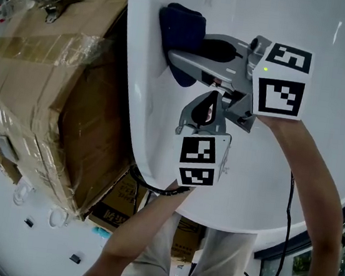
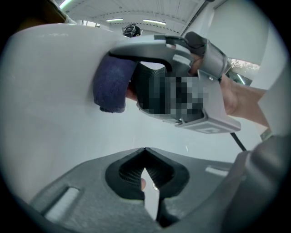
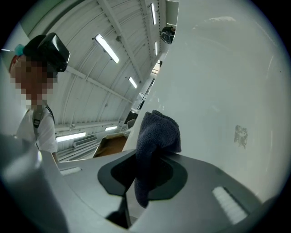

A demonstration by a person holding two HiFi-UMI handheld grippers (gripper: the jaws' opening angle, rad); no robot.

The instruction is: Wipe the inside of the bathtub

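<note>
While the brown taped cardboard box just outside the rim at the left looks harmless, the risk probably lies on the curved inner wall of the glossy white bathtub. The dark blue terry cloth is pressed there, close under the rim. It is pinched by only one fold, and most of it bunches out past the jaw tips. A hard drag along so slick a wall could pull the fold free, or roll the wad aside so that bare grey plastic scrapes the finish.

Just right of the cloth and lower, the left gripper hovers over the tub's inside, clear of the wall. Its jaws are clenched tip to tip with nothing between them. It sits very near the other tool, so a wide wiping stroke could knock the two together.

The right gripper is clamped on the cloth, and its own view shows the fabric hanging down between the jaws. Its black cable trails over the near rim and might snag on a long reach.

The tub itself is smooth, bright and reflective. It looks mostly clean, apart from a faint grey smudge on the wall to the right of the cloth.
</note>
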